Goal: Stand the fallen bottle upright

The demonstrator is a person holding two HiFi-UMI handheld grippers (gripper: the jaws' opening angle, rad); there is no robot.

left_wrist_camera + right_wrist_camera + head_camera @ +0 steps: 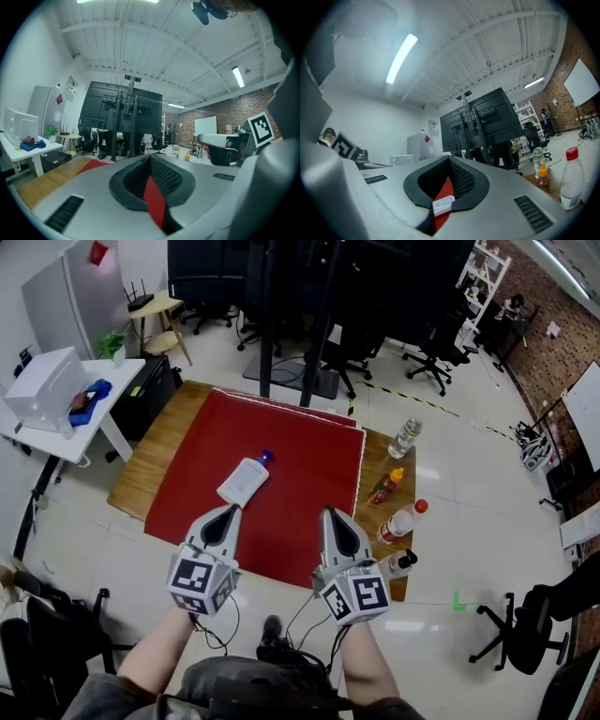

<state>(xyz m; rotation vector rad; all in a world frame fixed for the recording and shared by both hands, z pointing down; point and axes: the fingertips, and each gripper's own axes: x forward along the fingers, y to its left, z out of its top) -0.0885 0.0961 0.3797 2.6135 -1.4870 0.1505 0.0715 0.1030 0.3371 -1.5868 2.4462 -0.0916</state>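
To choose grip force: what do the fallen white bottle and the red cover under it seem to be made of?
Fallen bottle: probably opaque white plastic; smooth, evenly coloured, not see-through.
Red cover: likely cloth or felt; it lies flat and shows no shine, but this is not certain.

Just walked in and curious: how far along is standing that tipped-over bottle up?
Done: nothing yet; the white bottle with the blue cap lies on its side on the red mat. In hand: the left gripper and right gripper sit short of it, jaws shut and empty. Left: reach it, grip it and stand it upright.
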